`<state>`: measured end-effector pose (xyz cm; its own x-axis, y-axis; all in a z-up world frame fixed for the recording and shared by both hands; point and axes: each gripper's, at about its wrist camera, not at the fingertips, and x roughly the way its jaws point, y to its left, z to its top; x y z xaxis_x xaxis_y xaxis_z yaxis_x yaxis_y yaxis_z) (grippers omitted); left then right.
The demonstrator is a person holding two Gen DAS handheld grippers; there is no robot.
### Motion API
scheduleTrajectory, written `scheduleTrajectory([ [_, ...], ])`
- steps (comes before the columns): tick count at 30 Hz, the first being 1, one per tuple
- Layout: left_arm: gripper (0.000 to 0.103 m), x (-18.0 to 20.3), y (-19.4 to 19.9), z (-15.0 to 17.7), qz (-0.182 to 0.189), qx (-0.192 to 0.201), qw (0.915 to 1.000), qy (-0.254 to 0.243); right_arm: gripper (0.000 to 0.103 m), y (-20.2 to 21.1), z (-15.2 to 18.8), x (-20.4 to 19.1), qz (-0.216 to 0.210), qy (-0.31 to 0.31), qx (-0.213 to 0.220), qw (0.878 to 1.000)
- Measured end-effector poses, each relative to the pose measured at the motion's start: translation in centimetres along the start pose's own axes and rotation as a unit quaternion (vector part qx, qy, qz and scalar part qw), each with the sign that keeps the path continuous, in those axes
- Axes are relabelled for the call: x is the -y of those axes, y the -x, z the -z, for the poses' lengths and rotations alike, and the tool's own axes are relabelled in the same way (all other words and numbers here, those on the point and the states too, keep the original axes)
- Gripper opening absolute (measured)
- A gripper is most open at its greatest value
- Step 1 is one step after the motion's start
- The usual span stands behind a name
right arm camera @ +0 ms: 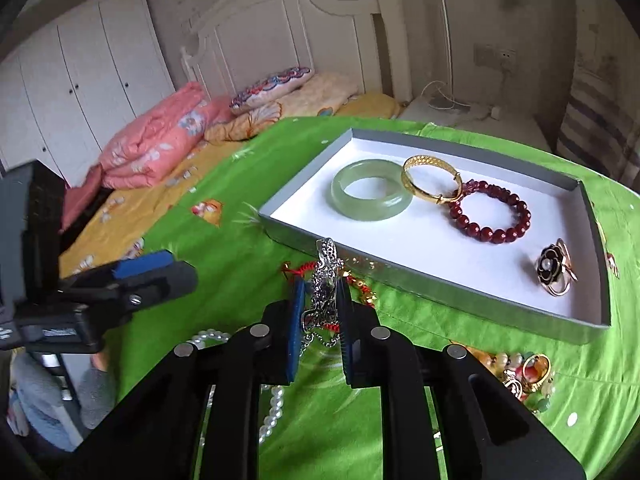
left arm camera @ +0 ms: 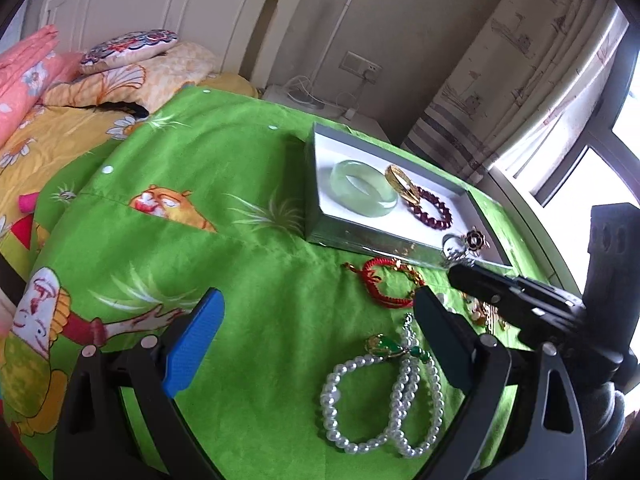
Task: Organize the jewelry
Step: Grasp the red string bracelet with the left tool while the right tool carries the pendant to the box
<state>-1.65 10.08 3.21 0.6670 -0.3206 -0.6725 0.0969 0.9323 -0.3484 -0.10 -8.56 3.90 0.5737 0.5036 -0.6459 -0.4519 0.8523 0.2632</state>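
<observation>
Right tongs pinching a silver filigree chain piece, held above the green cloth just short of the near wall of the grey tray; top loop of the piece sticking up past the fingertips, chain dangling below between the blue pads. Same tongs seen in left view as a black bar reaching to the tray's near right corner.

Left tongs spread wide, nothing between, hovering over the cloth with a pearl necklace lying loose in the gap; green pendant on its strand.

Inside tray, white lining: pale jade bangle at left, gold bangle leaning against it, dark red bead bracelet touching the gold one, black flower ring apart near the right end.

On cloth outside tray: red cord bracelet just beside the near wall, small heap of mixed beads and rings below the tray's right corner.

Beyond: bed with yellow sheet, folded pink quilt, patterned pillow, white headboard.
</observation>
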Motion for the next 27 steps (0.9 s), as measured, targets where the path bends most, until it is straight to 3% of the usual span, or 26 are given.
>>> scheduleTrajectory([
  [3, 0.093, 2.5, -1.6, -0.3, 0.008, -0.032, 0.9982, -0.049, 0.014, 2.4, 0.0, 0.9, -0.019, -0.022, 0.024, 0.999],
  [8, 0.092, 4.9, -4.6, -1.1, -0.03, -0.07, 0.9944, -0.073, 0.014, 5.2, 0.1, 1.5, -0.007, -0.022, 0.051, 0.998],
  [12, 0.076, 4.5, -6.8, -2.0, -0.058, -0.085, 0.9929, -0.06, 0.015, 6.4, 0.2, 1.8, -0.002, -0.019, 0.063, 0.998],
  [15, 0.071, 5.6, -7.8, -2.0, -0.079, -0.086, 0.9875, -0.105, 0.015, 6.6, 0.4, 2.2, -0.001, -0.022, 0.064, 0.998],
  [17, 0.056, 6.7, -8.1, -1.5, -0.103, -0.082, 0.9808, -0.144, 0.015, 6.7, 0.7, 2.7, 0.002, -0.027, 0.064, 0.998],
  [18, 0.039, 7.5, -8.2, -1.1, -0.113, -0.075, 0.9758, -0.172, 0.015, 6.7, 1.0, 2.9, 0.002, -0.03, 0.064, 0.998],
  [19, 0.011, 7.9, -8.1, -0.8, -0.09, -0.076, 0.9763, -0.181, 0.015, 6.8, 1.1, 3.1, 0.002, -0.032, 0.064, 0.997],
  [21, 0.005, 8.2, -8.0, -0.6, -0.088, -0.077, 0.9753, -0.187, 0.015, 7.0, 1.4, 3.4, 0.004, -0.034, 0.065, 0.997],
  [27, 0.005, 7.8, -6.7, 0.3, -0.075, -0.058, 0.9795, -0.178, 0.015, 7.3, 1.8, 4.3, 0.01, -0.043, 0.065, 0.997],
])
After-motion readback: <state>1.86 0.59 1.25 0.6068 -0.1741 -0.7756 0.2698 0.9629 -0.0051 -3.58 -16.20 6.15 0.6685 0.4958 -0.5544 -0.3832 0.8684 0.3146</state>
